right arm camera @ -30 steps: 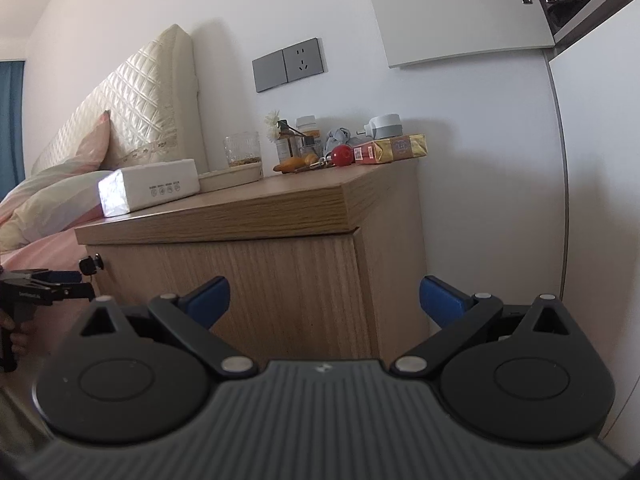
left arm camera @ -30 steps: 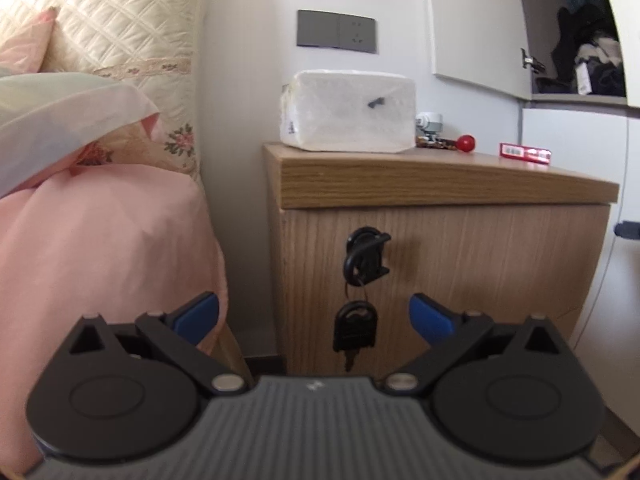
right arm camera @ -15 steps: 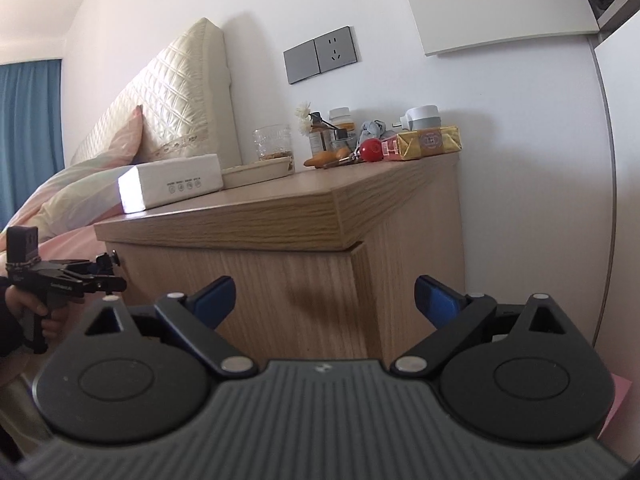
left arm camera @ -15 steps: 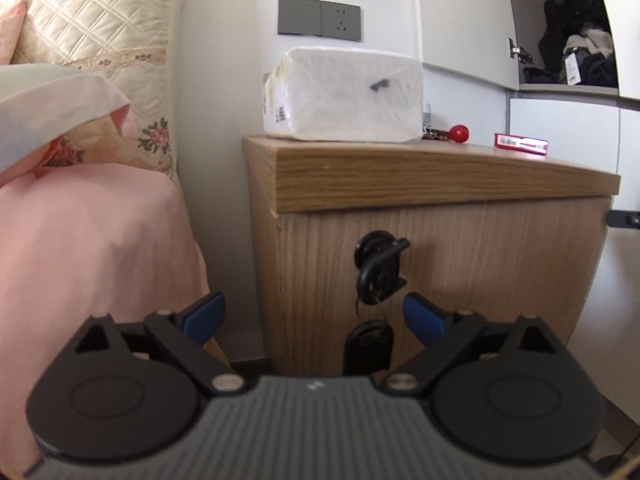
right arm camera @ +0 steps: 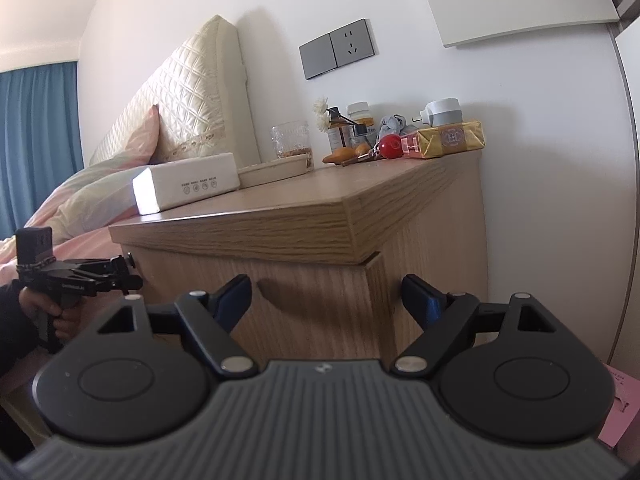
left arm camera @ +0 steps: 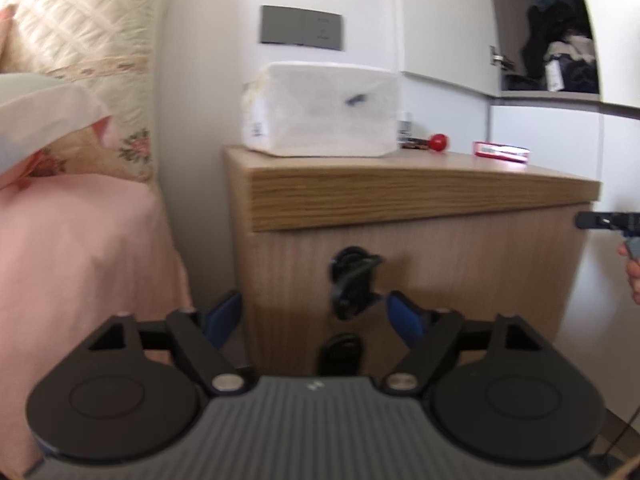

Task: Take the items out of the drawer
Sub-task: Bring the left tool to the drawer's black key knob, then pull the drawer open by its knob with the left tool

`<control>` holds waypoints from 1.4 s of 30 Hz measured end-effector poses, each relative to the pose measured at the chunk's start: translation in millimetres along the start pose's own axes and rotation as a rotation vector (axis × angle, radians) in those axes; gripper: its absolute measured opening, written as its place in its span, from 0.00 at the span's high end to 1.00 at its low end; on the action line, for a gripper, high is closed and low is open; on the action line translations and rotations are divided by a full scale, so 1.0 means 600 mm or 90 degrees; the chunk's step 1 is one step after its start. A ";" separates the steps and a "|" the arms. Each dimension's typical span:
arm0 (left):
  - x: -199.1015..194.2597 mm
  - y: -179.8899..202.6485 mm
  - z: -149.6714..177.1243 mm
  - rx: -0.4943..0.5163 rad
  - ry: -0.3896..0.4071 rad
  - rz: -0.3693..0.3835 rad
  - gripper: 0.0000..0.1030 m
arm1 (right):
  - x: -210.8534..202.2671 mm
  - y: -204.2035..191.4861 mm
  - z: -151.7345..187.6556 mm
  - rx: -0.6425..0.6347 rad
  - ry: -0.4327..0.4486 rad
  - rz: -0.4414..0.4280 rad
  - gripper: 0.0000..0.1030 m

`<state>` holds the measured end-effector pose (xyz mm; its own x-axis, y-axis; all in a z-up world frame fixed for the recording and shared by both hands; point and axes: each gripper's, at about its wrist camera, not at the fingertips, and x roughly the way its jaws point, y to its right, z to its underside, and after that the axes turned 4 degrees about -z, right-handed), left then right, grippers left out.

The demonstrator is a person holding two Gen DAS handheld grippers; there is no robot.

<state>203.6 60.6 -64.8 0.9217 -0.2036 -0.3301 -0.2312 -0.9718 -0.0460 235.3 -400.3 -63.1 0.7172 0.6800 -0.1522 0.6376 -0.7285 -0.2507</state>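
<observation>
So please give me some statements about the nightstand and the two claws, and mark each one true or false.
1. The drawer is shut. True.
2. A key sits in the drawer's lock. True.
3. The left claw is clamped on the key. False: its jaws are open, either side of the key.
4. The right claw holds the white box. False: it is open and empty, at the nightstand's corner.
5. A red ball lies on top. True.
</observation>
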 end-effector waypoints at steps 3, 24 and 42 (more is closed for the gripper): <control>0.000 0.006 0.001 0.010 -0.002 0.000 0.24 | -0.007 -0.001 0.000 -0.004 -0.005 -0.011 0.17; -0.010 0.015 0.007 0.023 -0.001 -0.013 0.25 | -0.025 -0.015 -0.003 -0.041 -0.024 -0.035 0.16; -0.065 0.035 0.018 0.035 -0.011 -0.019 0.25 | -0.069 -0.057 0.006 -0.047 -0.043 -0.047 0.16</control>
<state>159.7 49.1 -62.8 0.9232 -0.1719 -0.3437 -0.2208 -0.9693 -0.1082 182.7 -403.6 -51.5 0.6487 0.7343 -0.1999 0.7086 -0.6786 -0.1933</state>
